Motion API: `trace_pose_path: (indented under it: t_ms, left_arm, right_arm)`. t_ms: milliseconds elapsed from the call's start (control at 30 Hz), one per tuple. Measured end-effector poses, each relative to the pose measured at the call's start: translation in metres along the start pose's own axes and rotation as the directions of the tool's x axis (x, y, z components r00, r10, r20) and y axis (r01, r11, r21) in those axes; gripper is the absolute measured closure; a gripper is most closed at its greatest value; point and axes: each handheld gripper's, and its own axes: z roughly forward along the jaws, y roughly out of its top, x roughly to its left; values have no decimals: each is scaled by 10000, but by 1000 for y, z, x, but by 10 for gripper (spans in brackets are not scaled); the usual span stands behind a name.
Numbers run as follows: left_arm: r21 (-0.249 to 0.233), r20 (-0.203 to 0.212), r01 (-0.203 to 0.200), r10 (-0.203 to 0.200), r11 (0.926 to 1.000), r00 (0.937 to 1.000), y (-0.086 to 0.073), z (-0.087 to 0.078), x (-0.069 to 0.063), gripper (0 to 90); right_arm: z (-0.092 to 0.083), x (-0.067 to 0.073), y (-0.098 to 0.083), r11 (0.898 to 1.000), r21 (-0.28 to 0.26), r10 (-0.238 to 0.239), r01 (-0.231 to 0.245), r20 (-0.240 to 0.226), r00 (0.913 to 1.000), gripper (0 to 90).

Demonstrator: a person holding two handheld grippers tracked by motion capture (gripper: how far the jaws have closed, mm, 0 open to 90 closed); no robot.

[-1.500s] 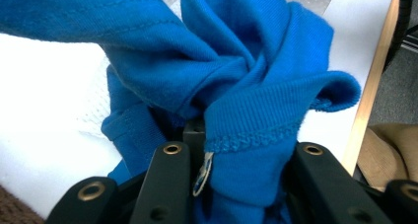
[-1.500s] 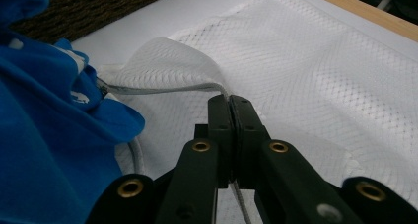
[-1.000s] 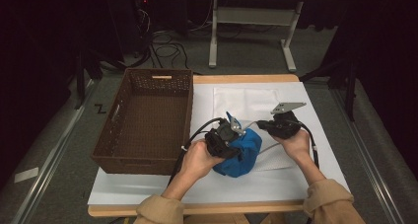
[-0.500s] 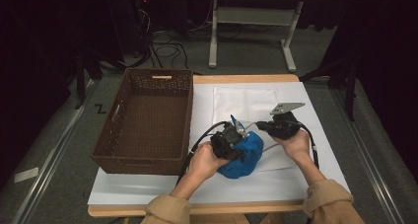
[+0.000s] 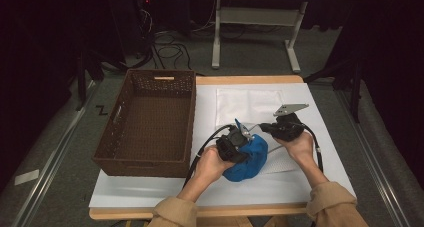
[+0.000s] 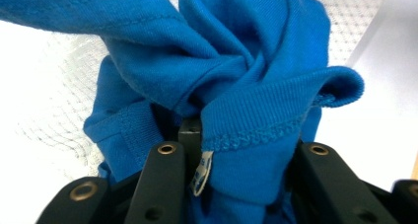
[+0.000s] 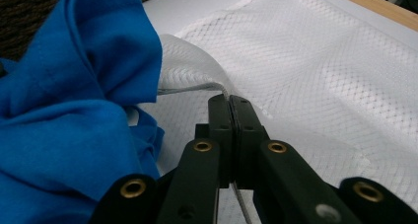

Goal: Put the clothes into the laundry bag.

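A bundled blue garment [image 5: 247, 159] lies near the middle of the bench [image 5: 150, 192], on the near part of a white mesh bag [image 5: 250, 104] that is spread flat over the bench's white cover. The left gripper [image 5: 239, 143] sits on top of the bundle — in the high view its black body hides the garment's left side and the jaw tips cannot be made out. In the left gripper view the blue cloth [image 6: 231, 86] is bunched between the two black jaws, which clamp a thick twisted wad with a stitched hem and a small white label [image 6: 202, 172] hanging at the throat; the cloth covers the jaw tips, and the rest of the garment runs off the frame at top and bottom.

The right gripper [image 5: 267, 128] is held just right of the bundle, its grey plate above it. In the right gripper view its jaws are pressed together on the raised edge of the mesh bag [image 7: 320, 71], and a thin white cord [image 7: 197, 88] runs along that edge into them. The blue garment [image 7: 74, 110] fills the left of that view, cut off at the edge.

A brown wicker basket [image 5: 120, 132] stands at the bench's left — its near wall is in shadow.
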Motion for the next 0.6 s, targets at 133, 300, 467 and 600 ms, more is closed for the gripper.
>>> trace_pose_path:
  t_ms: [133,300,467,600]
  left_arm:
    - [69,-86,-28,28,10000,10000,1,5,-1,673]
    - [152,-216,17,-13,9999,9998,2,12,-1,634]
    - [219,-400,171,-162,9996,9991,4,17,-1,508]
    - [128,-317,232,-228,9996,9992,5,15,-2,401]
  right_arm:
    - [1,0,-1,10000,-43,40,-40,-135,9999,900]
    - [1,1,0,10000,23,-62,62,-140,9999,900]
    - [2,1,0,10000,46,-4,5,-170,9999,900]
    - [1,1,-1,10000,12,57,-56,-176,9998,900]
